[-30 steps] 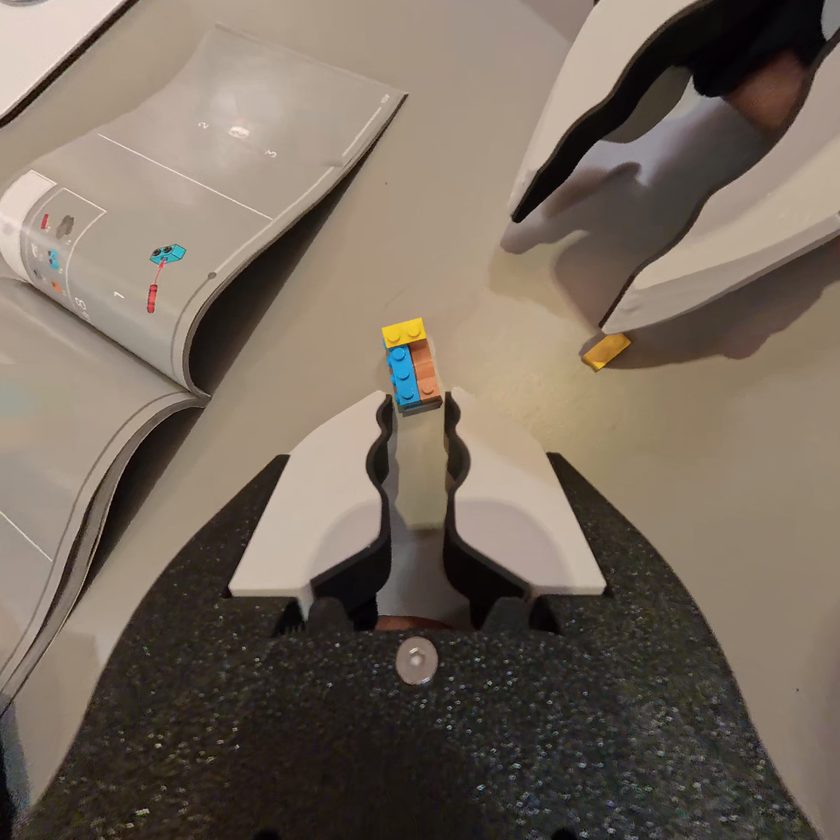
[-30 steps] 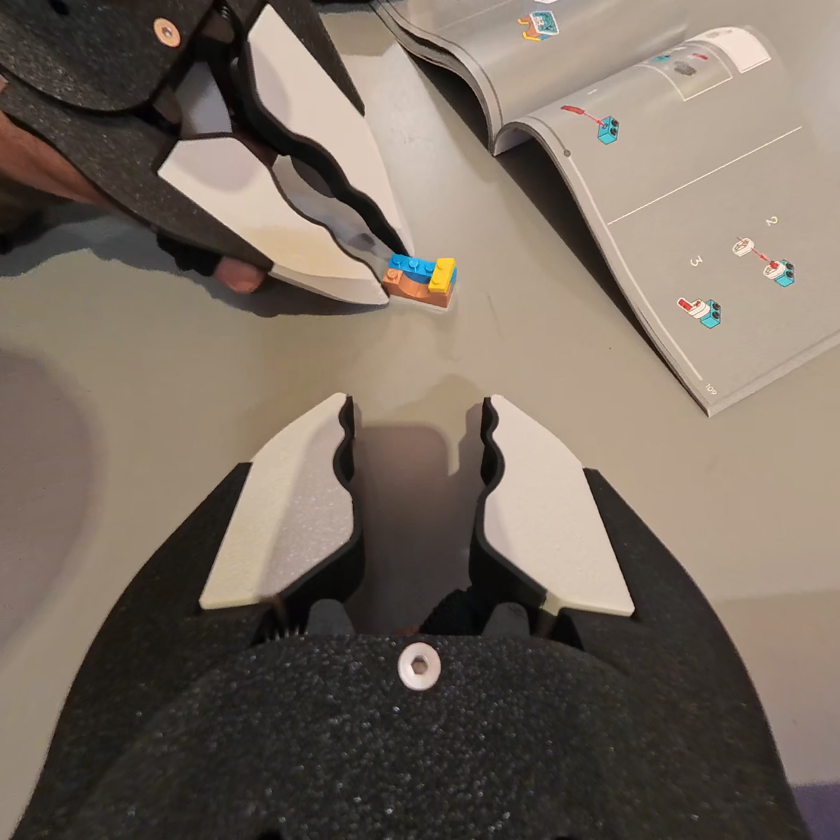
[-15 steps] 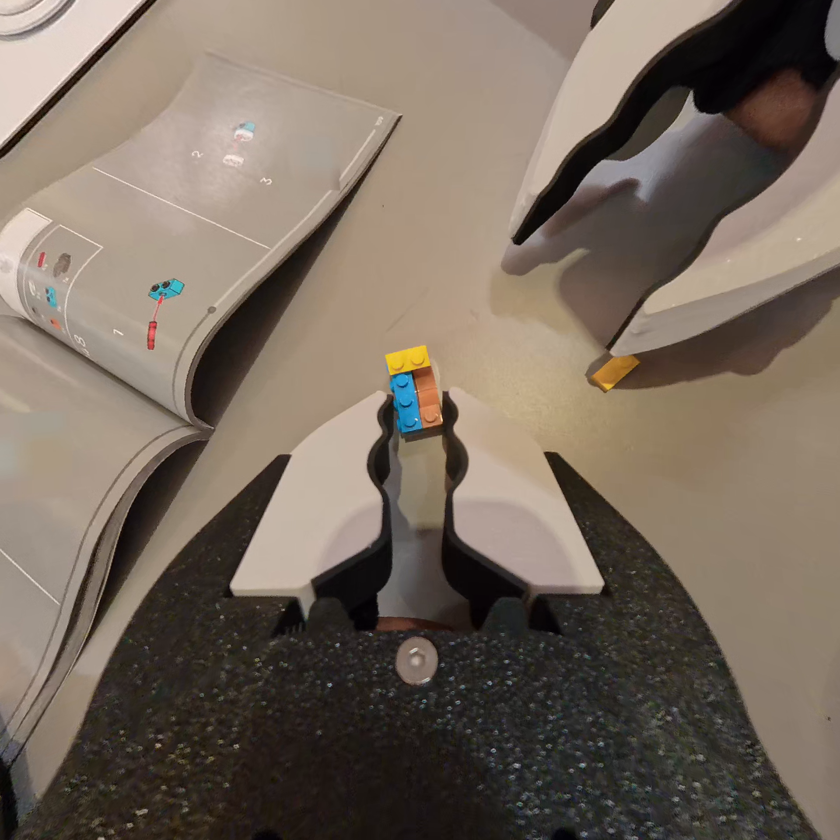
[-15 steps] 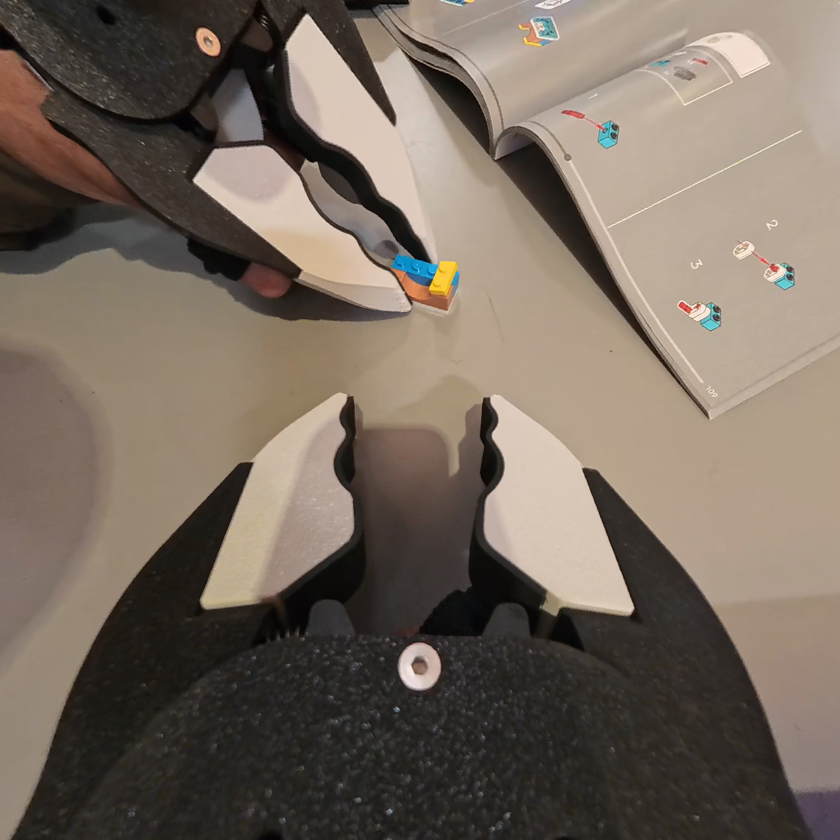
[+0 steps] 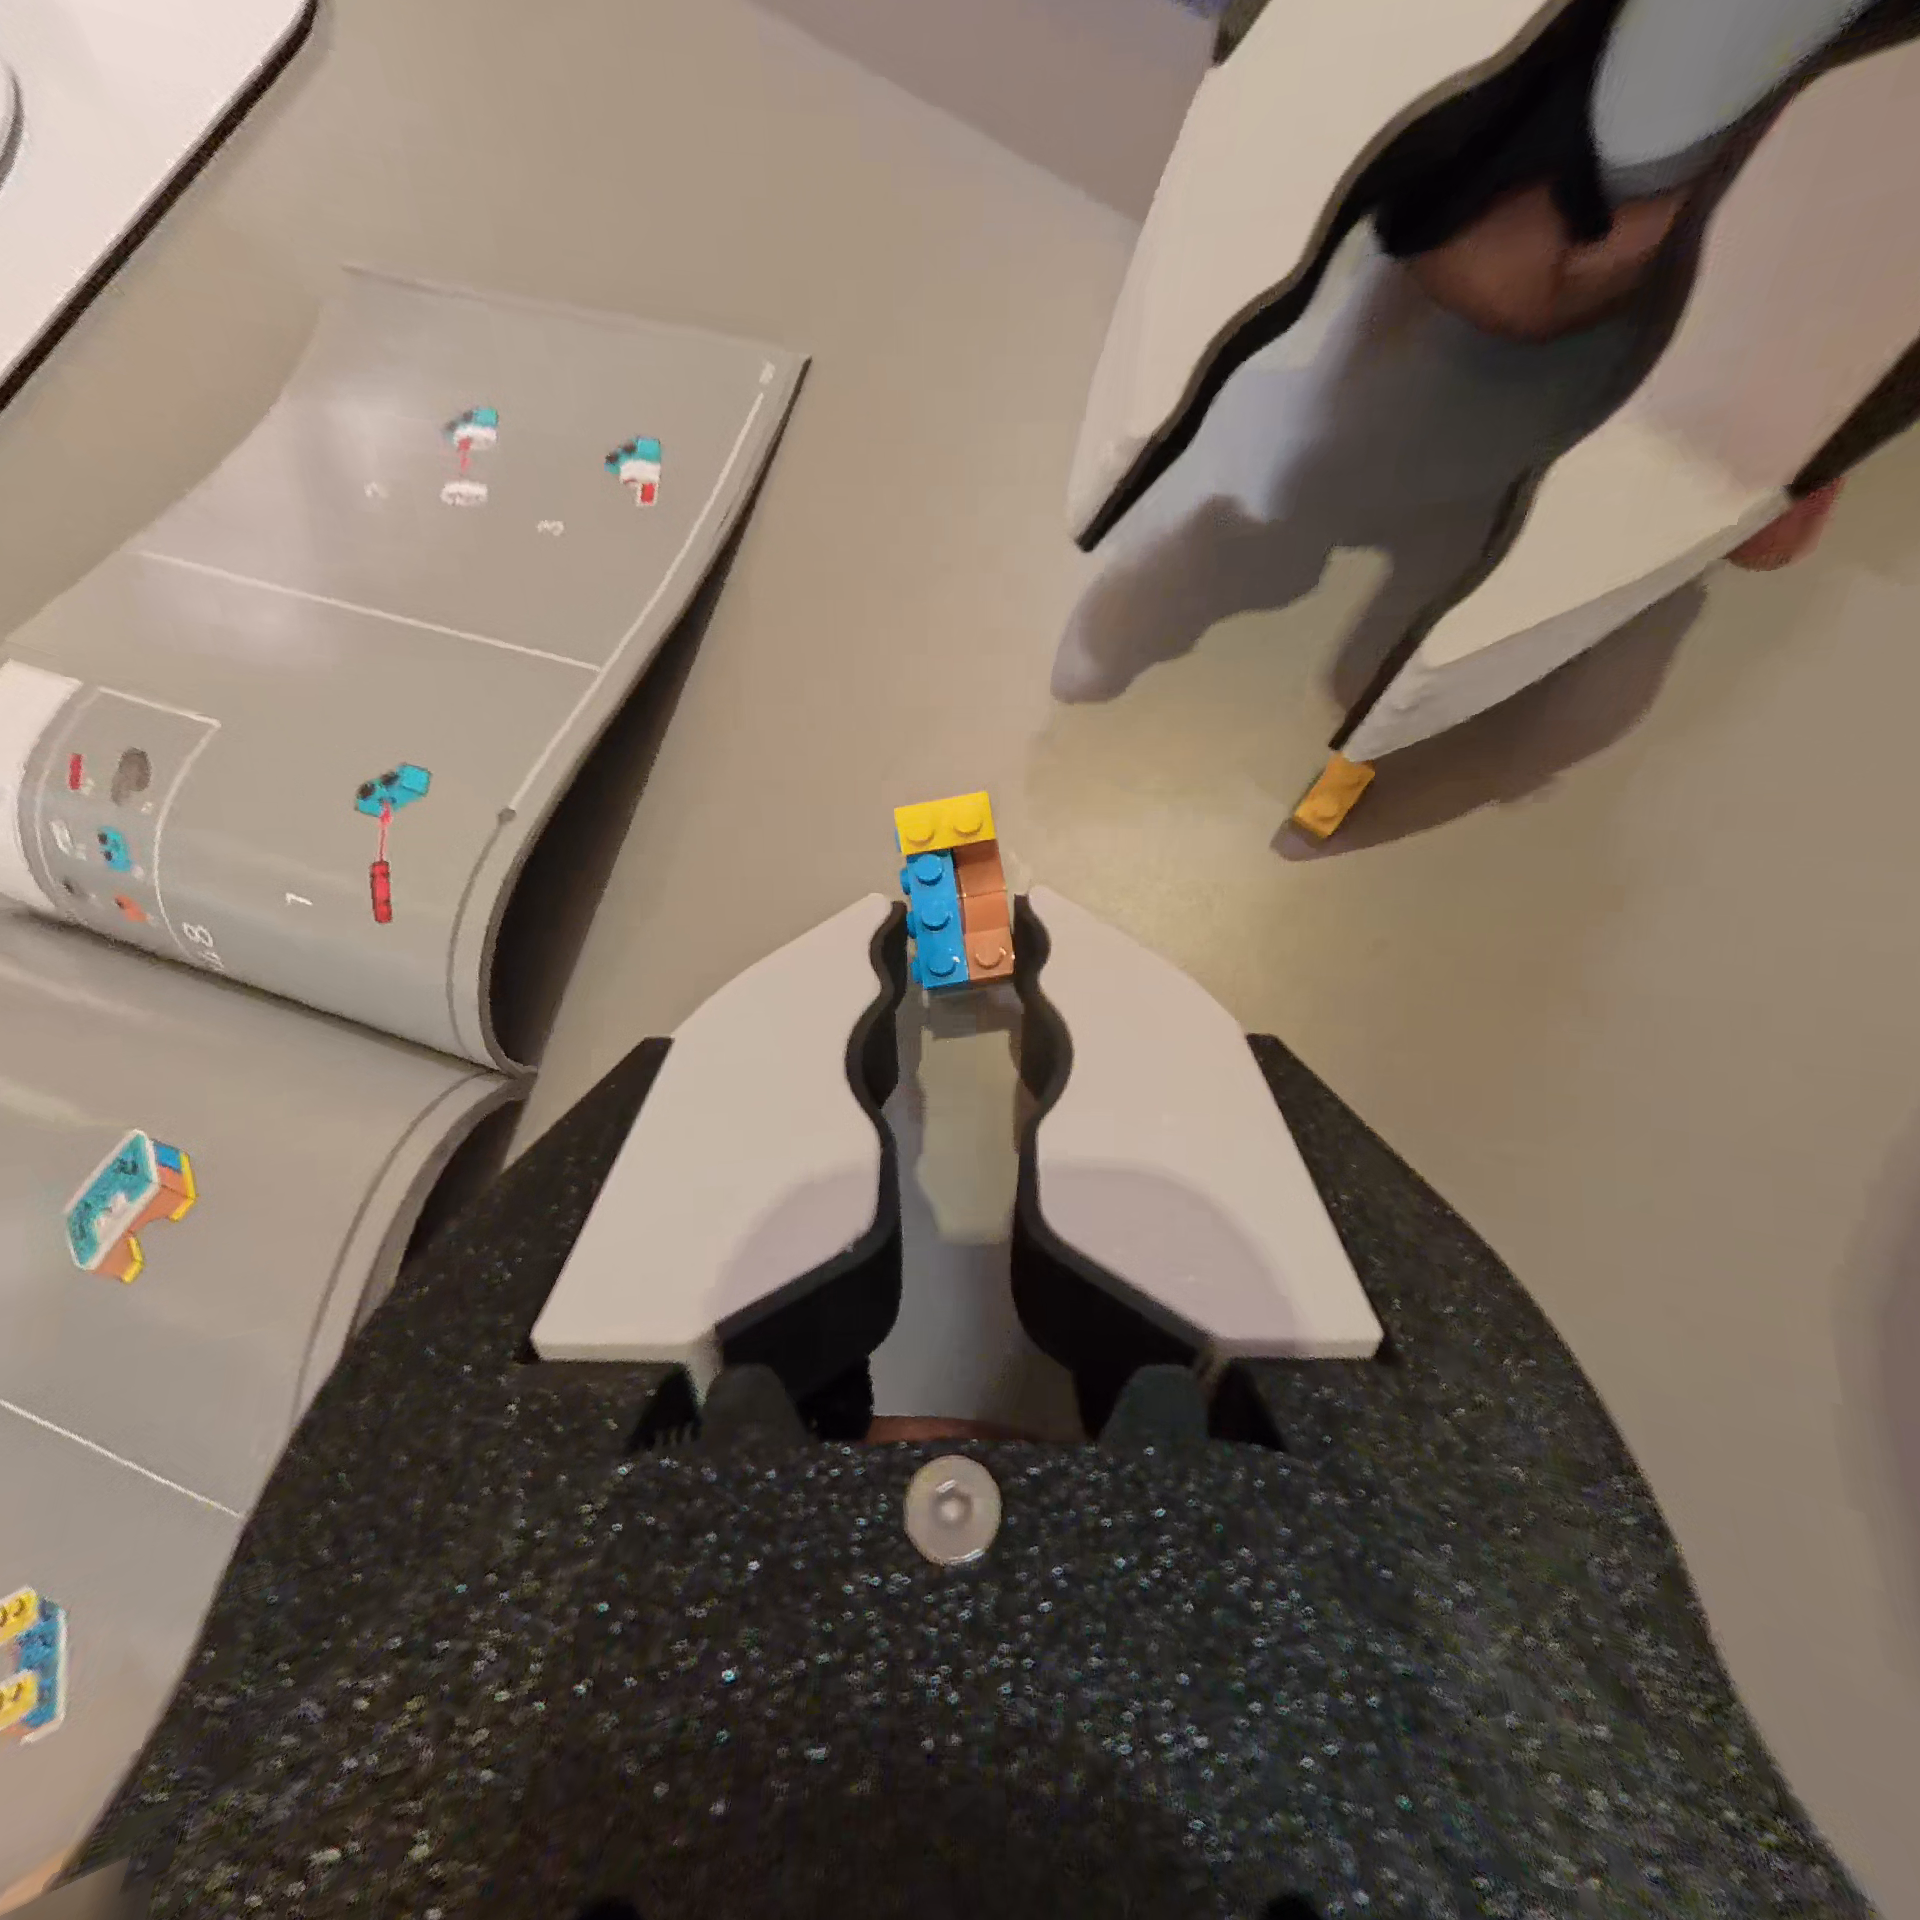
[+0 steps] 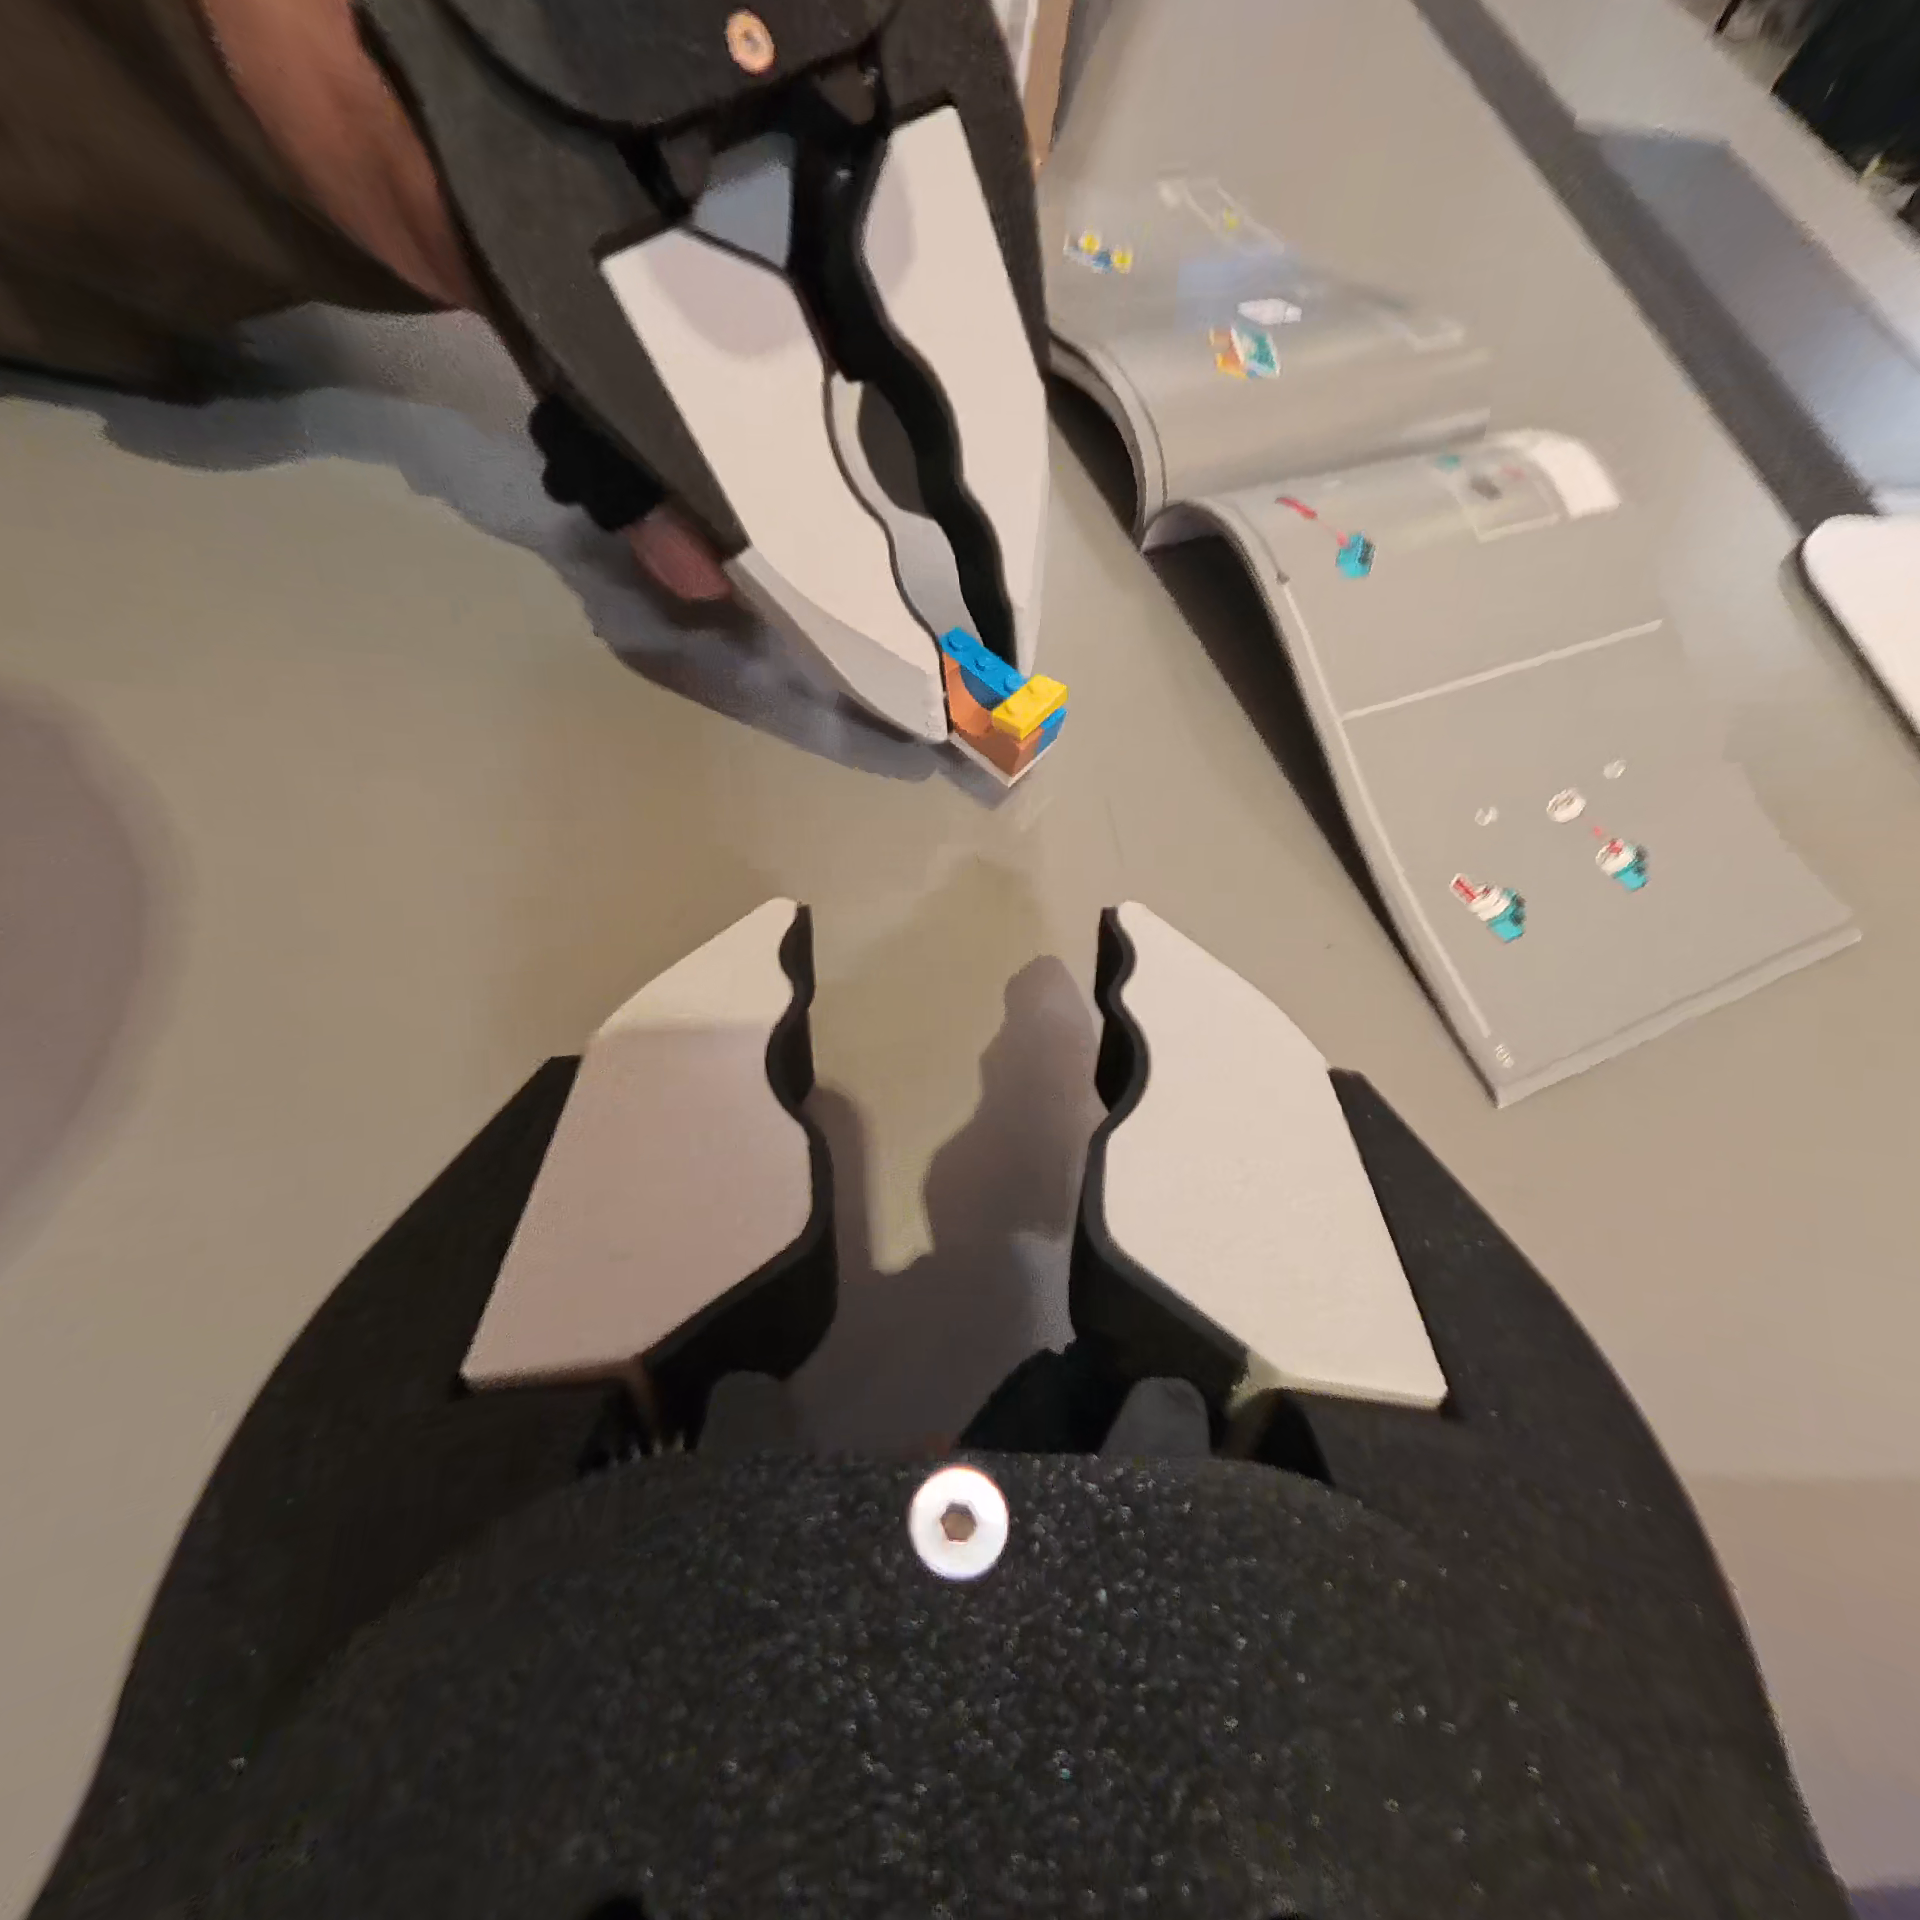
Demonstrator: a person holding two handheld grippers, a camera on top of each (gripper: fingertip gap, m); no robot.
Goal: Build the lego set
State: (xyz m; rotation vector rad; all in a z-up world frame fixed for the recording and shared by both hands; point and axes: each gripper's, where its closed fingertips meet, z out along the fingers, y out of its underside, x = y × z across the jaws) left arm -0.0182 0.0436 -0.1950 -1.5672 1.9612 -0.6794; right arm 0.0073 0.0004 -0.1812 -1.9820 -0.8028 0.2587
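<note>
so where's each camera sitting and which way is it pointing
Left wrist view: on the left gripper, looking along its fingers, shut on the lego piece; booklet left, right gripper and yellow brick ahead.
Right wrist view: on the right gripper, fingers open and empty, facing the left gripper and a hand.
Shared: lego piece, booklet, table, both grippers, seen from opposite sides.

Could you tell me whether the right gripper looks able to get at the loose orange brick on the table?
Probably yes: the right gripper is open, one fingertip right beside the loose orange brick, with nothing between.
</note>
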